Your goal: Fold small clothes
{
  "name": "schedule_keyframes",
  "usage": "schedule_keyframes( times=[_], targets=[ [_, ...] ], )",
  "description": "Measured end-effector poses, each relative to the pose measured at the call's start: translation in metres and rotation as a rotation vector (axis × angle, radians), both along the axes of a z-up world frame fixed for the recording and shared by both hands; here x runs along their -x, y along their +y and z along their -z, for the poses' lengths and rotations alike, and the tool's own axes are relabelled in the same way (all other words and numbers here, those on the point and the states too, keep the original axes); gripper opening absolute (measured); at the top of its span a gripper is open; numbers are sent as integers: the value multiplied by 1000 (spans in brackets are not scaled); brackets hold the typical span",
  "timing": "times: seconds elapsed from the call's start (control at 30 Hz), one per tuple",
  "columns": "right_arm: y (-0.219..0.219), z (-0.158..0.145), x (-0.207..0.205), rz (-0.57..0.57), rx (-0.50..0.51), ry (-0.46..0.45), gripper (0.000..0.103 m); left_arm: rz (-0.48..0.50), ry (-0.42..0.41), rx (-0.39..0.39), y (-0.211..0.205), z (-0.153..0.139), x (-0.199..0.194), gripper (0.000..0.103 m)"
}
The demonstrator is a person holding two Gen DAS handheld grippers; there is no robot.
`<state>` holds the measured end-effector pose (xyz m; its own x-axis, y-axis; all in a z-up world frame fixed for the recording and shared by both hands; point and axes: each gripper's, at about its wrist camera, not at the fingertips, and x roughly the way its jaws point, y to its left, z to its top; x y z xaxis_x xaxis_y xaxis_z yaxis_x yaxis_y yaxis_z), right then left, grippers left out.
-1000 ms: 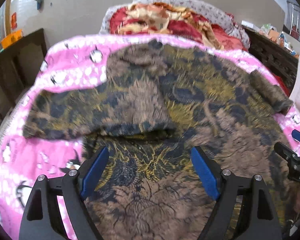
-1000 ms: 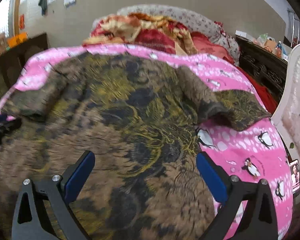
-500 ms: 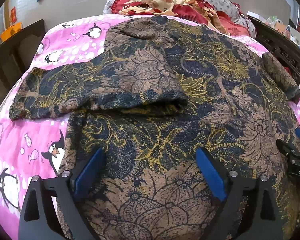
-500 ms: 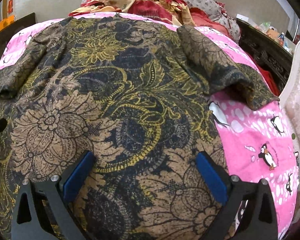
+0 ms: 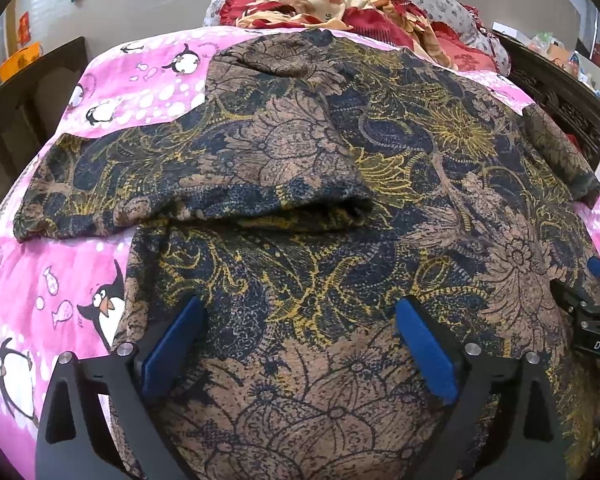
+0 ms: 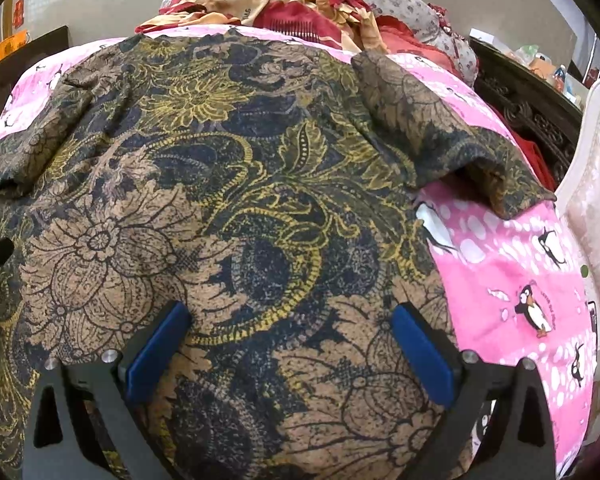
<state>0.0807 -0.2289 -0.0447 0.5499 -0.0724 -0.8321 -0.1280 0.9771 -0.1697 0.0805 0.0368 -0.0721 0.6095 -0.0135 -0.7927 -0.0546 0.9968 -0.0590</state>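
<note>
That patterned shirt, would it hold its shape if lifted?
Probably not: the patterned shirt drapes over the pink penguin sheet with soft creases, so it likely flops. Its sleeve already sags at the cuff, suggesting thin, light cloth.

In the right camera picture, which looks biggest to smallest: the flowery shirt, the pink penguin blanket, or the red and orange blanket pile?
1. Flowery shirt, though it is nearest the camera.
2. Pink penguin blanket, mostly covered.
3. Red and orange blanket pile, farthest away.

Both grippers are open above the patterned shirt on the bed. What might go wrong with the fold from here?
1. The left sleeve already lies bunched, so the fold may trap a crease.
2. The left gripper and right gripper could pinch the pink penguin sheet along with the shirt.
3. The right sleeve could drag and spoil the fold.
</note>
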Motion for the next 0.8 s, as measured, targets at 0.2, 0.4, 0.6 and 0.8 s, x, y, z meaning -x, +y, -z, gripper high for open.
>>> schedule_keyframes(
  times=[0.2,0.4,0.6,0.8],
  targets=[
    [0,-1,0,0,-16,-1,103,0,-3,5,0,0,0,82],
    [0,-26,0,12,-95,-60,103,1,-5,13,1,0,1,82],
    [7,1,-3,-29,-73,-7,103,1,-6,7,1,0,2,83],
    [8,2,-4,-25,-68,-15,103,1,-5,8,1,0,1,83]
  ],
)
